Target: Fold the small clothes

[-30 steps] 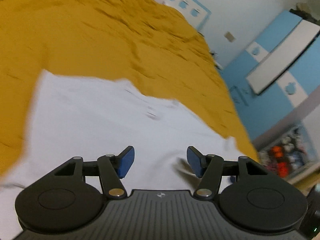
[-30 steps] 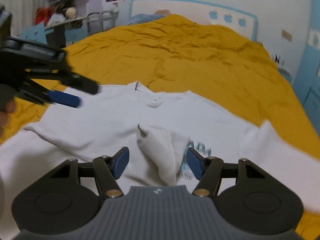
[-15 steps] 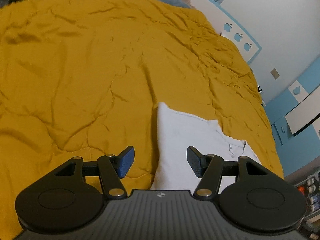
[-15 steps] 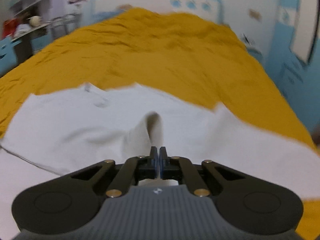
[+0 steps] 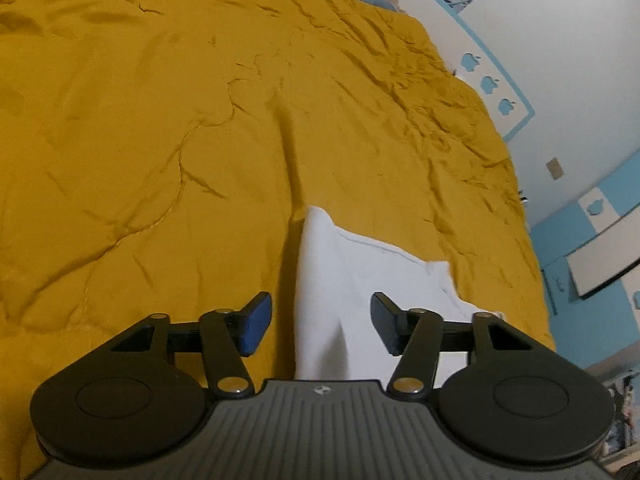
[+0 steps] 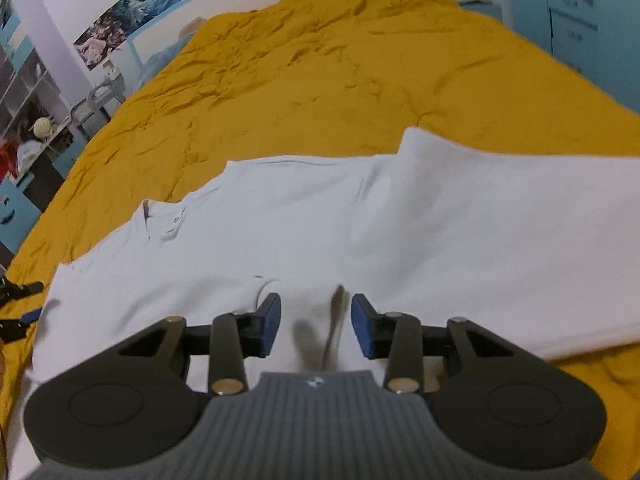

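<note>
My white shirt (image 6: 304, 232) lies spread on the mustard bedspread (image 6: 320, 60), on the near part of the bed. Its near hem I cannot see: the body of my right tongs (image 6: 315, 326) cuts it off, and the shirt's right side runs out of the right wrist view at the edge. The neckline (image 6: 168, 220) sits at the left of that view, so the shirt's long axis runs roughly left to right across it, neck end to the left. The fabric on the right is blurred, and I cannot make out how that raised fold lies. A small printed mark (image 6: 268, 282) just ahead of the left pad is too small to read.

The right tongs are partway apart and opening; a pinched-up ridge of white cloth stands between the blue pads (image 6: 271, 322), but neither pad presses on it.

In the left wrist view only a narrow corner of the shirt (image 5: 352, 264) shows, pointing away toward the far side of the bed, the rest hidden under the tool. My left tongs (image 5: 322, 328) stand wider, closing, with the cloth's left edge between the pads (image 5: 256, 324) and not touching them.

At the far left edge of the right wrist view, a dark tip (image 6: 20, 290) of the other tool pokes in, mostly cut off.
</note>
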